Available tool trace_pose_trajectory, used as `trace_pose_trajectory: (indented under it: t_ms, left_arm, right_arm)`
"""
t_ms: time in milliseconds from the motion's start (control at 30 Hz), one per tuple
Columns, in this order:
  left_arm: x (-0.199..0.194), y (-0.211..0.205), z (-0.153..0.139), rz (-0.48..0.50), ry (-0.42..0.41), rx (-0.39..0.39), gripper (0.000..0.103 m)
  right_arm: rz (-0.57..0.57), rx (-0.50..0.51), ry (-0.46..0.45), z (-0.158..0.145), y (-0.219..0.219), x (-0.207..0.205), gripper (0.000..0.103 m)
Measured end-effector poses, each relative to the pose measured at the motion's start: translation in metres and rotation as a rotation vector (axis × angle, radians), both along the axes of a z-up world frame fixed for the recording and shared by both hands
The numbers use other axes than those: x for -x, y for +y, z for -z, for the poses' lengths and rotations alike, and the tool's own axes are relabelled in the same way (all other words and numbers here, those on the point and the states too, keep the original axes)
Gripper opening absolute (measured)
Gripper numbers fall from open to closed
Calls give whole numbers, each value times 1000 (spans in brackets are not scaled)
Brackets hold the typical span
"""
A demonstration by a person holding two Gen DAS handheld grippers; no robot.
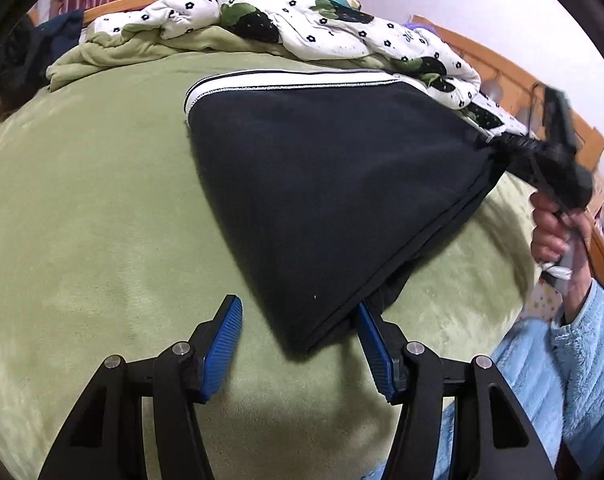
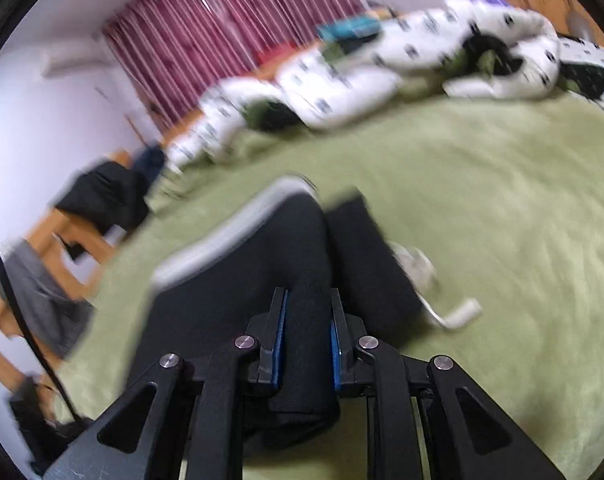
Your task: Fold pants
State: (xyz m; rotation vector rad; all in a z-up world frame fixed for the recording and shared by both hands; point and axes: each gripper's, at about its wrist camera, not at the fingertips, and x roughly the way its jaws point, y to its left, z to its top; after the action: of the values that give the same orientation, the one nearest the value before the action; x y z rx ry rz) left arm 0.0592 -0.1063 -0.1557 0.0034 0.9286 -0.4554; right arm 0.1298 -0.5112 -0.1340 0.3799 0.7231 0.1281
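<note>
Jaws of the left gripper [image 1: 297,320] stand wide apart, blue pads [image 1: 221,344] facing each other; a near corner of the black pants [image 1: 334,184] hangs between them and covers the tip of the right-hand pad, but nothing is clamped. Jaws of the right gripper [image 2: 306,312] are closed on a thick fold of the pants [image 2: 261,280], with cloth bunched between the blue pads [image 2: 281,332]. From the left wrist view the right gripper [image 1: 498,148] appears at the right, held by a hand [image 1: 558,236] in a light blue fleece sleeve [image 1: 562,368], lifting one pants corner clear of the bed. The pants form a dark triangle, white-striped edge [image 1: 285,82] on the far side, spread over the green blanket [image 1: 93,208]. A white drawstring [image 2: 458,312] trails onto the blanket at the right. A white flowered quilt [image 1: 285,24] lies bunched along the far edge, before a wooden bed frame [image 1: 514,76] and red striped curtain [image 2: 221,36].
</note>
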Motion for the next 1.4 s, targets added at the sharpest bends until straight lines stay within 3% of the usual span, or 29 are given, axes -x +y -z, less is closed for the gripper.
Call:
trace_pose_trajectory:
  t_ms: [133,267,333,400,433,500,600,667,700,767,800,933,1033,1100,1133,1167,1267,1333,1400]
  left_arm:
    - [6,-14,-2,126,21,-38,57]
    - [5,-24,1,95,-22,-106,57]
    - [-2,-21,0,4,-71,-132,25]
    - [-1,-5,-9,-44,-93,-31,23]
    - [-3,-3,-7,-53,-81,-21,22]
    - [-3,-9,6,-39,-54,-80,22]
    - [6,-13,7,-6,-61,-123,29]
    - [10,-7,2,19,-13,-86,34]
    - [13,-2,-1,20,7,-71,42]
    - [19,10,-6,4,9,-41,53]
    - [23,19,-11,-13,2,-20,55]
    - [17,51,-20,-101,23,69,59]
    - [2,64,-23,-162,45,106,59]
    - [-11,70,-25,-186,45,146,59]
    - [-19,71,-26,-194,49,163,59]
    - [-25,70,-26,-199,54,171,59]
    - [-44,66,-26,-203,53,175,59]
    - [-58,61,-22,-193,52,177,59]
    - [-71,52,-16,-181,72,172,59]
  right_arm:
    - [12,-28,-15,9,-7,5,19]
    - [19,-34,-37,-2,-7,5,19]
    - [20,-35,-79,-9,-5,10,18]
    - [23,-30,-84,-10,-4,14,18]
    - [29,-20,-68,-6,-3,13,18]
    - [26,29,-2,7,1,6,18]
    - [8,94,26,8,5,9,22]
    - [19,152,23,-10,8,10,33]
    - [27,171,2,-18,9,8,36]
    - [0,190,-39,-36,14,-2,50]
    - [-16,196,-38,-40,17,-12,50]
    - [-2,227,27,-36,23,-58,50]
    - [-65,214,153,-10,30,-84,50]
    - [-89,308,125,-4,40,-82,48]
    - [-120,328,95,-5,43,-77,24]
    - [-139,322,72,-9,41,-71,11]
    - [-84,111,20,-24,-2,-55,10]
    - [-71,134,59,-14,-12,-59,12]
    - [-69,159,105,-2,-17,-63,25]
